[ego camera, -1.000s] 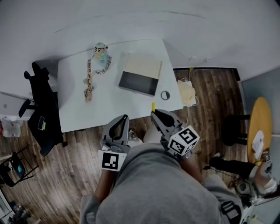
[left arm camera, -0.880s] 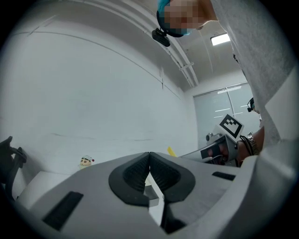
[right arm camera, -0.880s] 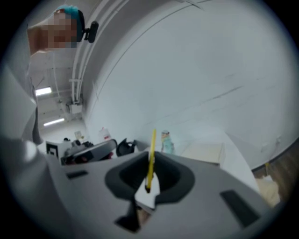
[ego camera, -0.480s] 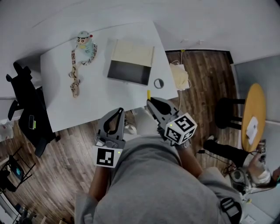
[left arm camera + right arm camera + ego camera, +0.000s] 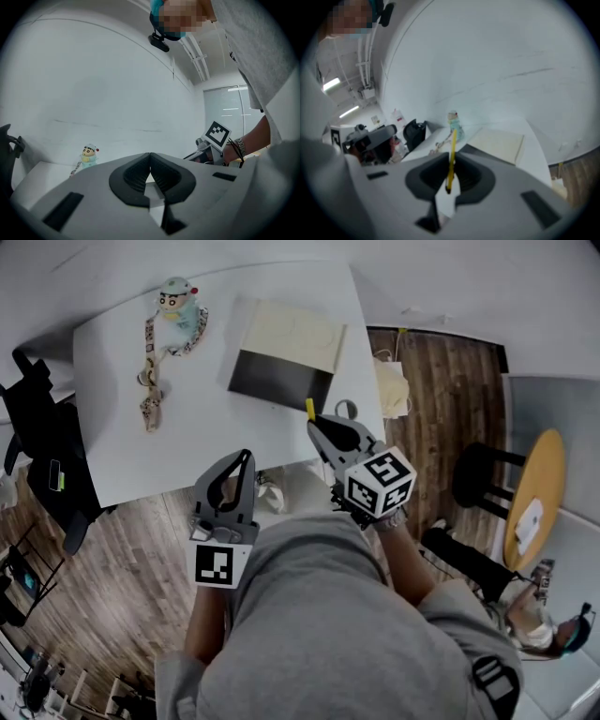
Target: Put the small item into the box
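Yellow stick (image 5: 451, 157) stands upright, pinched between the pressed-together jaws of our right gripper (image 5: 319, 425), above the white table (image 5: 187, 442) just beside the open box (image 5: 279, 382). We hold our left gripper (image 5: 150, 157) closed on nothing, off the table's near edge.

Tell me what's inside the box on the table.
The box shows only its dark bottom, no items. The yellow stick in the right gripper covers its near right corner.

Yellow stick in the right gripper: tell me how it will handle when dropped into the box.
Probably stiff: the yellow stick juts straight from the shut right gripper with no sag. Likely light, being so thin. Pinched at one narrow spot, it could swivel; released over the box, it may roll.
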Tool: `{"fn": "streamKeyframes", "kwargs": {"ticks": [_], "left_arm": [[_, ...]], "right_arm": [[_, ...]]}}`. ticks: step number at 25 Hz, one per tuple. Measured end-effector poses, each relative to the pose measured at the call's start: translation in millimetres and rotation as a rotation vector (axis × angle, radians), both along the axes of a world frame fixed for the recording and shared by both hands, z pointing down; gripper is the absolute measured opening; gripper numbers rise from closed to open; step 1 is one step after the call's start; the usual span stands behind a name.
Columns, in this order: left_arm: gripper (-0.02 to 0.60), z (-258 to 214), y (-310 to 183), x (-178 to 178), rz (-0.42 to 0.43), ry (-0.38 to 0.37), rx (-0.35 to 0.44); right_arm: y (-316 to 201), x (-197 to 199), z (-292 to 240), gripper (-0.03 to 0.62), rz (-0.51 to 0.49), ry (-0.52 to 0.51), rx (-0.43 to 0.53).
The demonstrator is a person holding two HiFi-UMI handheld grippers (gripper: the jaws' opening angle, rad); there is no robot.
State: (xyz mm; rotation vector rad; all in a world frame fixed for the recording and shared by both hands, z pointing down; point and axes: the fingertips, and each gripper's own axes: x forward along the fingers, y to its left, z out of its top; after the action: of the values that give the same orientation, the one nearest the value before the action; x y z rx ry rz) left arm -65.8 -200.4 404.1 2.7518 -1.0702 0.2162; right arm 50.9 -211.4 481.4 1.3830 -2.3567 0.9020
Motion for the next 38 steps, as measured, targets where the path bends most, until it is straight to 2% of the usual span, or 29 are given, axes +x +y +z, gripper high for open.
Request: {"fn": "streamKeyframes", "kwargs": {"ticks": [12,19,38], "left_arm": [[0.032,19.8,-52.5,14.9,-0.046,0.004,-0.037],[0.032,31.2,-81.8,20.6,-0.055,-0.019,-0.045],[0.032,54.9,-112.5,0.9,-0.206,-0.030,-0.113]], "right_arm": [[-53.6,4.4,57.9,0.058,-0.078,0.035,-0.146],[-75.6,1.0,89.4,0.058,-0.151,0.096,-0.207],[-105.5,-17.9,171.0,0.058,-0.296,0.170,-0.383]]}}
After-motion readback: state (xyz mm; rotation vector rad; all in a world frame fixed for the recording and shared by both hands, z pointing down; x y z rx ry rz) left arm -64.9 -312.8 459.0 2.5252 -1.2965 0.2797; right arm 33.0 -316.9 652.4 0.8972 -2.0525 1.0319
